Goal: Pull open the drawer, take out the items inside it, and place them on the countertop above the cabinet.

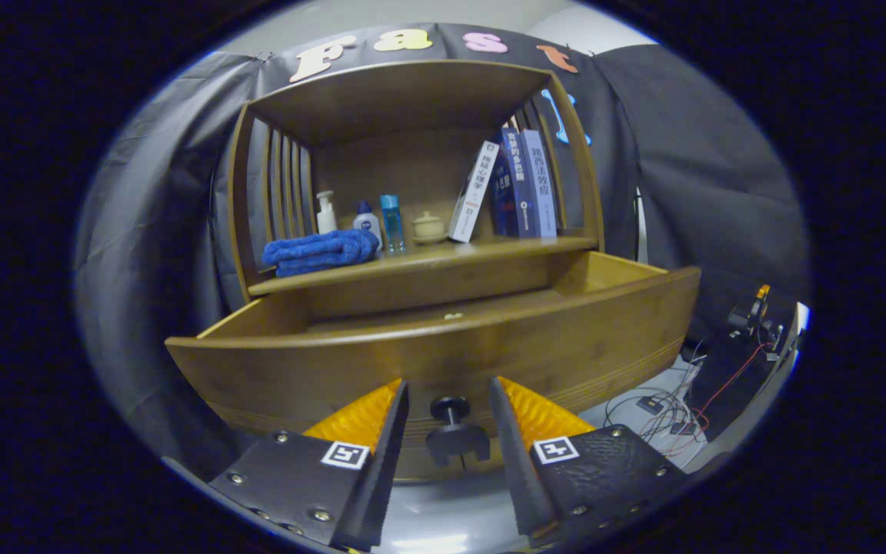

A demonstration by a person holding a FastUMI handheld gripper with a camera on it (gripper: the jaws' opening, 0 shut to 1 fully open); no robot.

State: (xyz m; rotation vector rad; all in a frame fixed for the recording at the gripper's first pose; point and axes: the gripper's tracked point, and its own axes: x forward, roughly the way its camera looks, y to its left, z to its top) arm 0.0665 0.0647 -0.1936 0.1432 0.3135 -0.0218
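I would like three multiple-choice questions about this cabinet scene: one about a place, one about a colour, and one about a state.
1. Where is the drawer knob?
A. between the gripper fingers
B. on the shelf
C. inside the drawer

2. What colour is the folded towel on the countertop?
A. red
B. blue
C. white

3. What state is the drawer in?
A. closed
B. taken out and lying on the floor
C. pulled open

Answers:
1 A, the knob sits in the gap between the two fingers, which stand apart and do not press on it.
2 B, the towel beside the bottles is blue.
3 C, the drawer front stands well forward of the cabinet, with its inside showing.
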